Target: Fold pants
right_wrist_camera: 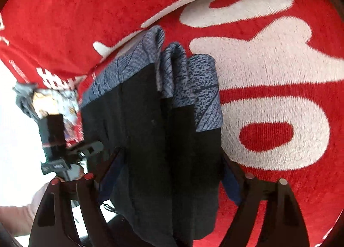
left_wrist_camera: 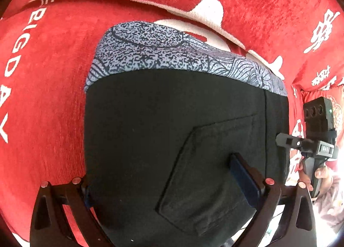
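Left wrist view: my pants (left_wrist_camera: 172,128) lay folded on the red blanket (left_wrist_camera: 53,75).
Both my left tongs (left_wrist_camera: 172,182) and right tongs (right_wrist_camera: 169,174) straddled the black cloth, spread wide (grip uncertain).

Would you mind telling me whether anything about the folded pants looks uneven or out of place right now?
Yes: in the right wrist view the black pants look unevenly stacked. The patterned grey waistband layers end at different heights, fanned rather than flush, on the red blanket. Nothing looks torn or spilled.
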